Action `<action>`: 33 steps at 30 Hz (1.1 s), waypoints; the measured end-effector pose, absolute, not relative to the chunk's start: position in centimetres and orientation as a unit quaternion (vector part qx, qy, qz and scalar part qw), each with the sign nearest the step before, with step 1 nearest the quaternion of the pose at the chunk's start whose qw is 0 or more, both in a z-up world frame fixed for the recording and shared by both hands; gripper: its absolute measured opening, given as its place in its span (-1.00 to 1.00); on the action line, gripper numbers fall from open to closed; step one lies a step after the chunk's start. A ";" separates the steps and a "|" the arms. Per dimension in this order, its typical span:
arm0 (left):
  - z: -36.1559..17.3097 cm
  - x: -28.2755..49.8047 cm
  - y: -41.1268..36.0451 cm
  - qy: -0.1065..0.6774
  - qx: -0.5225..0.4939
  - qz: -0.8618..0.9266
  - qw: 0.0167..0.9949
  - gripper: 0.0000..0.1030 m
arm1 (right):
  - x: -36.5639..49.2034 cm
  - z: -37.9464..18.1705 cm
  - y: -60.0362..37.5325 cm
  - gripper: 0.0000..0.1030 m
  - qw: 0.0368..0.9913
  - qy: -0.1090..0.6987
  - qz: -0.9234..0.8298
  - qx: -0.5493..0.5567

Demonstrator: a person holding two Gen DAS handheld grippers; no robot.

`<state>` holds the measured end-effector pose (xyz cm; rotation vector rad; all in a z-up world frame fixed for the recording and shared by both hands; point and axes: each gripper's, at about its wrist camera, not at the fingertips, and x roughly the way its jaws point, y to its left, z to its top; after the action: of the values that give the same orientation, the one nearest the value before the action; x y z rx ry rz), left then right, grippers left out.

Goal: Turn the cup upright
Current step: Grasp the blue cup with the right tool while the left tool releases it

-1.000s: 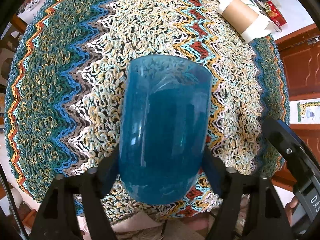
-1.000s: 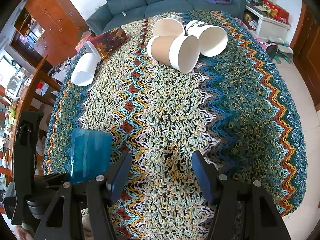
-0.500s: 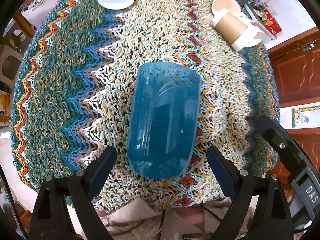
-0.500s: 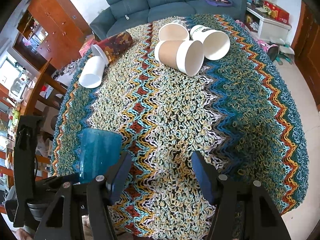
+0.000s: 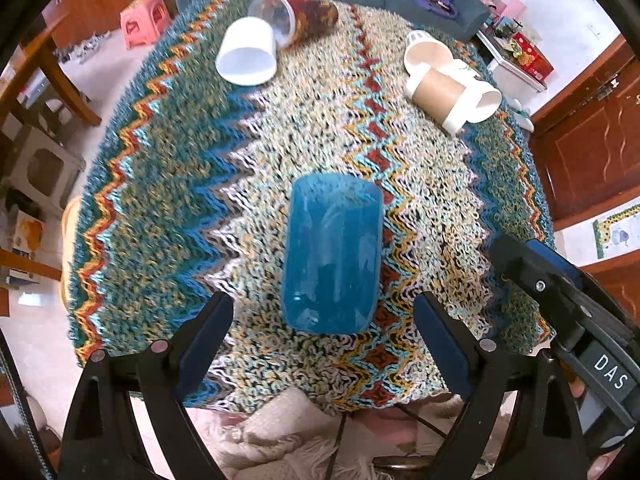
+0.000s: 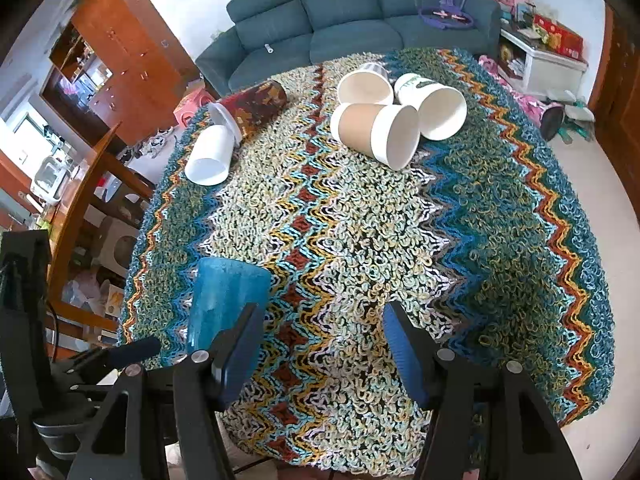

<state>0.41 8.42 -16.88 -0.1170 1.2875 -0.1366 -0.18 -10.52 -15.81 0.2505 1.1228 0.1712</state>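
Left wrist view: blue translucent cup point(image 5: 332, 256) is seen standing on the tabletop point(image 5: 168, 184) near its front edge, on the zigzag knitted cover, wider end up. Left gripper point(image 5: 323, 340) is spread open, fingers point(image 5: 204, 340) clear of the cup on both sides, nothing held. Further back, a white cup point(image 5: 248, 56) and a clear-lidded patterned tumbler point(image 5: 308, 16) are lying on their sides at left; a brown-sleeved paper cup point(image 5: 444, 98) lies tipped at right. Part of the right gripper's body is seen at the right edge. Right wrist view: right gripper point(image 6: 320, 344) is open and empty over the cover, fingers point(image 6: 404, 352) apart. The blue cup point(image 6: 224, 300) is seen to its left, partly hidden behind the left finger. Three paper cups point(image 6: 380, 128) are clustered on their sides at the far end, touching.
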 end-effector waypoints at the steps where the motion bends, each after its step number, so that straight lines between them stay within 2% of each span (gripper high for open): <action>1: -16.6 0.4 8.4 0.595 -0.052 -0.061 0.800 0.81 | -0.3 -15.6 -10.4 0.23 0.837 0.529 0.082 0.117; 10: -14.5 0.1 9.7 0.546 -0.023 -0.022 0.837 0.81 | -0.5 -13.2 -8.8 0.24 0.844 0.515 0.109 0.100; 11: -14.5 0.0 10.1 0.541 -0.022 -0.018 0.840 0.81 | -0.5 -13.2 -8.6 0.29 0.844 0.515 0.113 0.099; 13: -14.5 -0.1 10.7 0.539 -0.025 -0.014 0.842 0.81 | -0.2 -13.0 -8.1 0.51 0.841 0.517 0.122 0.100; 20: -15.4 -0.7 13.7 0.546 -0.053 -0.008 0.836 0.81 | 1.2 -13.1 -6.7 0.51 0.829 0.529 0.143 0.109; 33: -17.1 -0.4 15.4 0.548 -0.054 -0.008 0.835 0.81 | 5.0 -17.1 -2.6 0.51 0.760 0.613 0.168 0.133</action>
<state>-0.43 15.39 -17.13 -0.1151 1.1612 -0.0174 5.03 -2.58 -17.09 0.2886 1.3353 0.3651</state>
